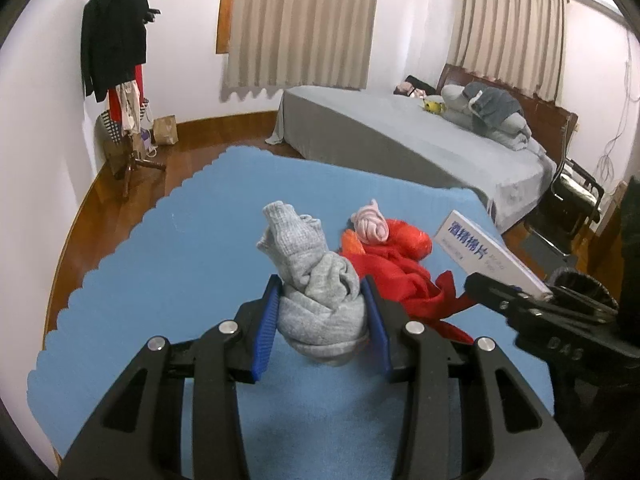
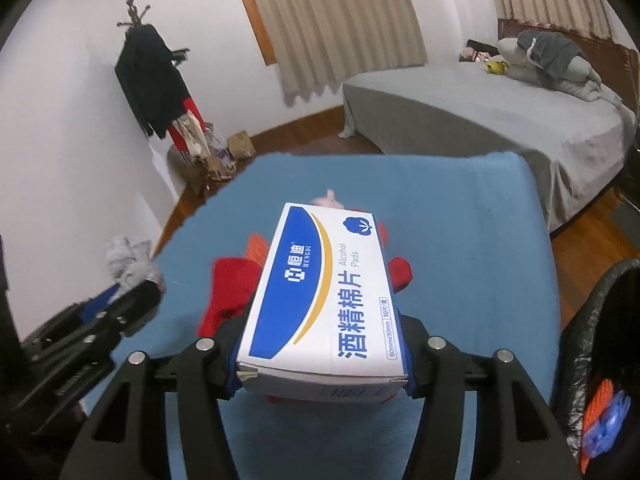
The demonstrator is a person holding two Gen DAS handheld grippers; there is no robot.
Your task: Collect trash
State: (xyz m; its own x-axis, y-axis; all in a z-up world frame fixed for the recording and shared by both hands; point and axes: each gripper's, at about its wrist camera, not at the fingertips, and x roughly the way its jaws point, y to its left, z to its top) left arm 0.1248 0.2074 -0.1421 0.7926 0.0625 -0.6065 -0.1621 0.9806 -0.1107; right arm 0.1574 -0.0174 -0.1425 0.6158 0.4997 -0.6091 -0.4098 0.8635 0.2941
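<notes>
Right wrist view gives us the one container: a bin lined with a black bag point(image 2: 592, 332) at the right edge, beside the blue cloth point(image 2: 460, 240), and in it we make out something orange and something blue point(image 2: 606, 420), too blurred to name. In the same view our right gripper point(image 2: 320, 344) is clamped on a white and blue box of alcohol pads point(image 2: 324, 300), held by its sides above the cloth, with a red garment point(image 2: 230, 288) beneath it on the cloth.

The left wrist view does not show the bin's inside. There our left gripper point(image 1: 322, 304) grips a grey rolled sock point(image 1: 316, 292) between its blue pads point(image 1: 266, 328), lifted off the cloth. It also shows plainly what the box hides from the other camera: a small pink bundle point(image 1: 372, 226) lying on the far part of the red garment, right of the sock. The box appears here only edge-on at the right, and the right gripper beneath it

Far off, both views show a grey bed point(image 1: 400, 132) and a coat rack point(image 1: 116, 52) at left
</notes>
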